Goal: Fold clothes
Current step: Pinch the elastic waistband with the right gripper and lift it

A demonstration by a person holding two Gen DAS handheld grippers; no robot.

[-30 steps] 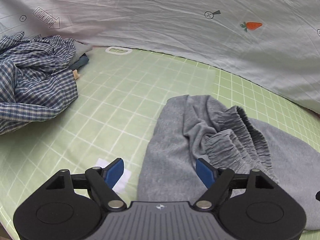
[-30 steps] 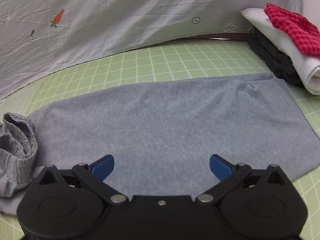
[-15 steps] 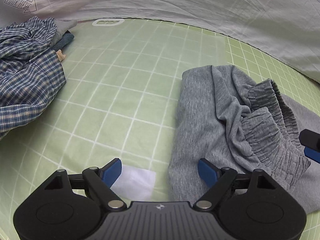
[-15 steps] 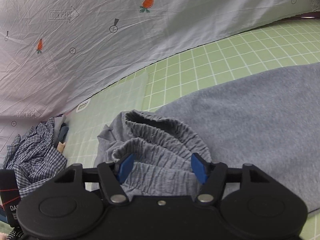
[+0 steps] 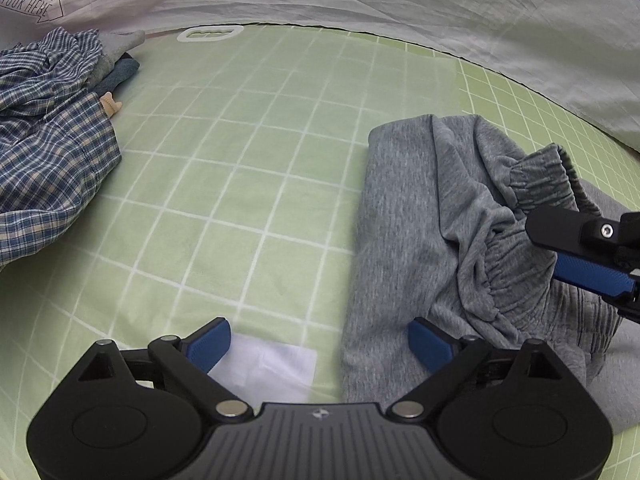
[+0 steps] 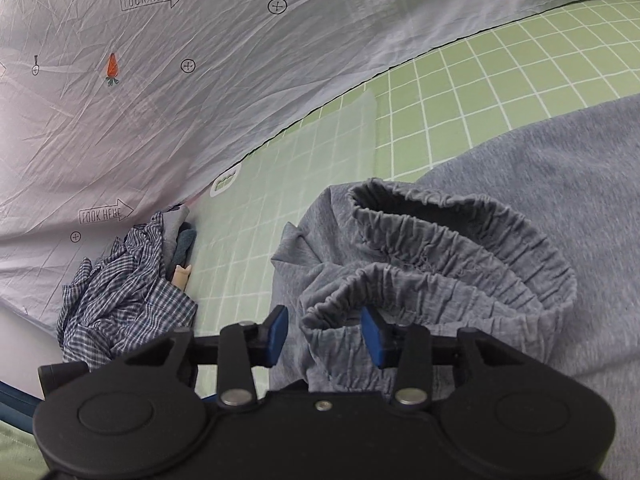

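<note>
Now at grasp step, grey sweatpants (image 5: 404,240) lying on green grid mat (image 5: 248,168), waistband (image 6: 460,240) bunched and rucked up at the end nearest both grippers, legs spread flat away to the right in R wrist view.

R gripper (image 6: 322,332): jaws closing, narrow-ish, near fold of the elastic waistband sits btwn the blue pads; can't confirm pads press on cloth yet, small gaps show either side. I read it as not gripped yet.

L gripper (image 5: 318,346): jaws opening, wide. Left pad over the mat and a white label (image 5: 272,364), right pad over the pants' folded edge. Nothing held.

Plaid shirt pile (image 5: 44,136) off to the left, well apart, against the printed sheet backdrop (image 6: 160,80).

Judgement: next move needs R to finish pinching the waistband, L to shift right onto the pants' edge and close, then both pull the band out flat before folding. Risk: R catches one layer only, band stays bunched.
</note>
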